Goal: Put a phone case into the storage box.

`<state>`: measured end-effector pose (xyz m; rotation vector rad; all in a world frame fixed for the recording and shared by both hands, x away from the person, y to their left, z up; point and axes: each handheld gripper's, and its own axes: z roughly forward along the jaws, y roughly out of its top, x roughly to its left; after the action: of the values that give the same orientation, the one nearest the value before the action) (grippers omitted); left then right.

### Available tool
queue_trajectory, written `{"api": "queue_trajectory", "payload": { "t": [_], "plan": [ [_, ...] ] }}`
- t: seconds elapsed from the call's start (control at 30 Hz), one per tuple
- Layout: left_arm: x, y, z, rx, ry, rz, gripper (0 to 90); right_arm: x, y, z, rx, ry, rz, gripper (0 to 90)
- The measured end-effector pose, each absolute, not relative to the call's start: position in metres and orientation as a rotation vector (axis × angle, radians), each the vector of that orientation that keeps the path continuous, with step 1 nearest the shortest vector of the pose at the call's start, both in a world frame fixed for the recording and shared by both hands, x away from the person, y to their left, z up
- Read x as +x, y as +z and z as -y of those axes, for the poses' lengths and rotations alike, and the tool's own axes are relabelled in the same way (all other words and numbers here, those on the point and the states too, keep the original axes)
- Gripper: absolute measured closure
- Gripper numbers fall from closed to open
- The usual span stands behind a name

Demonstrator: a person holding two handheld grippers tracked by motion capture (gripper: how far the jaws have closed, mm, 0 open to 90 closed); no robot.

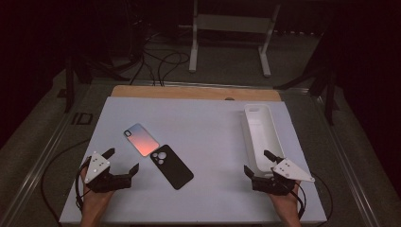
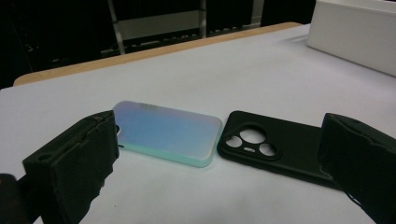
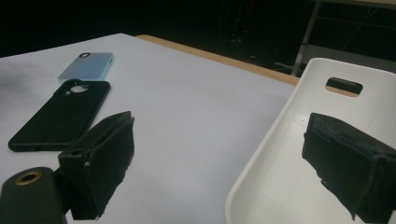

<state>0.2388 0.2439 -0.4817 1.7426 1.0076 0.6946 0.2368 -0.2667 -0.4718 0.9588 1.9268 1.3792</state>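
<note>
Two phone cases lie side by side on the white table top (image 1: 203, 127): an iridescent blue-pink one (image 1: 141, 138) (image 2: 166, 131) (image 3: 87, 65) and a black one (image 1: 171, 166) (image 2: 275, 145) (image 3: 60, 115) with round camera cutouts. My left gripper (image 1: 124, 161) (image 2: 219, 163) rests at the table's front left, open, aimed at both cases, nothing between its jaws. My right gripper (image 1: 257, 162) (image 3: 219, 163) sits at the front right, open and empty, by the near end of a long white tray (image 1: 272, 142) (image 3: 280, 154).
The white tray is empty and has a handle slot at its far end. A wooden strip (image 1: 189, 91) borders the table's far edge. Beyond it, cables and a white stand (image 1: 227, 28) sit on the dark floor.
</note>
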Motion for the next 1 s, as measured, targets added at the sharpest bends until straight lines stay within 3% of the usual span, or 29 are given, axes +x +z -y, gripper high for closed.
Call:
{"api": "queue_trajectory", "payload": {
  "t": [1.0],
  "plan": [
    [0.252,-0.467,-0.239,1.727,0.671,-1.069,0.9,0.24,-0.472,0.266,0.968,1.386,-1.898,9.1]
  ]
}}
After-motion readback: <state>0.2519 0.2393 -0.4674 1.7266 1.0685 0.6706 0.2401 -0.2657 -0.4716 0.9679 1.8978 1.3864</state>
